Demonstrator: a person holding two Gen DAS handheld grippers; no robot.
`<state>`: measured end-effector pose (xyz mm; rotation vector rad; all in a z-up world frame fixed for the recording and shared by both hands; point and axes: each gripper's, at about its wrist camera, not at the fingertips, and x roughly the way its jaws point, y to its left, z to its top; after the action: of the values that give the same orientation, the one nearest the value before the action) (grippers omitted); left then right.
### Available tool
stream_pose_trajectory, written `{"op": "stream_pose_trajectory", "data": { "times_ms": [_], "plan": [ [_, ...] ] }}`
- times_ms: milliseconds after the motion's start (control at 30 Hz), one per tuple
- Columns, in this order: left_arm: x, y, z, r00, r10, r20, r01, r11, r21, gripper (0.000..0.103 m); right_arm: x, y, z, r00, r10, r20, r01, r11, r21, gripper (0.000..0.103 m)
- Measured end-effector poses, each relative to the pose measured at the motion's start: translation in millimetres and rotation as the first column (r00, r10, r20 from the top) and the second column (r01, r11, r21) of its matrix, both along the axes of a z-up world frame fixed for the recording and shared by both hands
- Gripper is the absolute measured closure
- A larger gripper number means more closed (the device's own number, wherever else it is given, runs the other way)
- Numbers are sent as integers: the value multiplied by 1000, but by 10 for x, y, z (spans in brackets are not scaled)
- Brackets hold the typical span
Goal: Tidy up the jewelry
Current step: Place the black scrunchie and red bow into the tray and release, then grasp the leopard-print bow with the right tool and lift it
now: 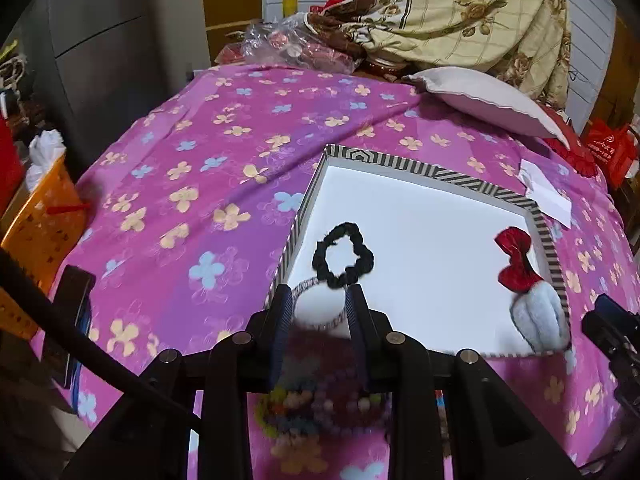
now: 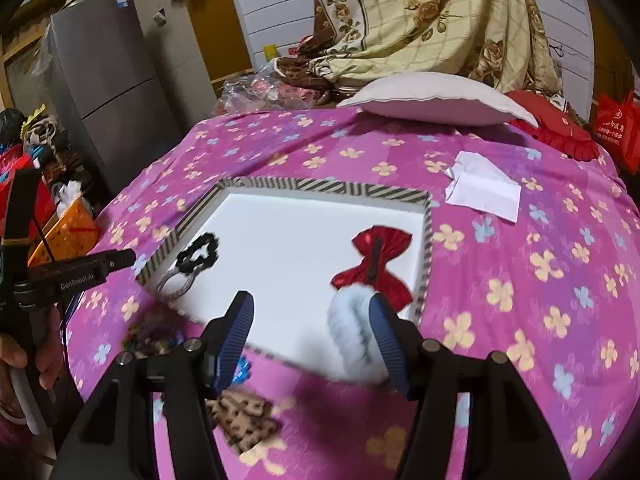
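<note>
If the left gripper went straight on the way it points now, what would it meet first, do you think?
Most likely the silver bangle lying in the striped tray, seen between the open left gripper's fingers, with the black scrunchie just beyond. Depth is unclear.

beaded bracelets [image 1: 320, 404]: blurred, partly hidden behind left gripper's fingers [image 1: 280, 320] | silver bangle [image 1: 320, 312]: sides covered by those fingers | fluffy white clip [image 2: 356, 336]: smeared, right edge behind a finger | leopard-print piece [image 2: 244, 420]: blurred, kind unclear | blue item [image 2: 242, 372]: mostly hidden
</note>
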<state>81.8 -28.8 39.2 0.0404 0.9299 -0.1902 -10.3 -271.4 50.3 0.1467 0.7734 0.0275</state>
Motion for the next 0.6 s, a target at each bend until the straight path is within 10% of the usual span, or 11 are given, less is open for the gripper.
{"op": "stream_pose_trajectory", "data": {
  "times_ms": [600],
  "plan": [
    [-754, 148, 50, 998, 6, 64, -6, 1000, 12, 73, -543, 440, -63, 998, 69, -10, -69, 997, -17, 33]
  ]
}}
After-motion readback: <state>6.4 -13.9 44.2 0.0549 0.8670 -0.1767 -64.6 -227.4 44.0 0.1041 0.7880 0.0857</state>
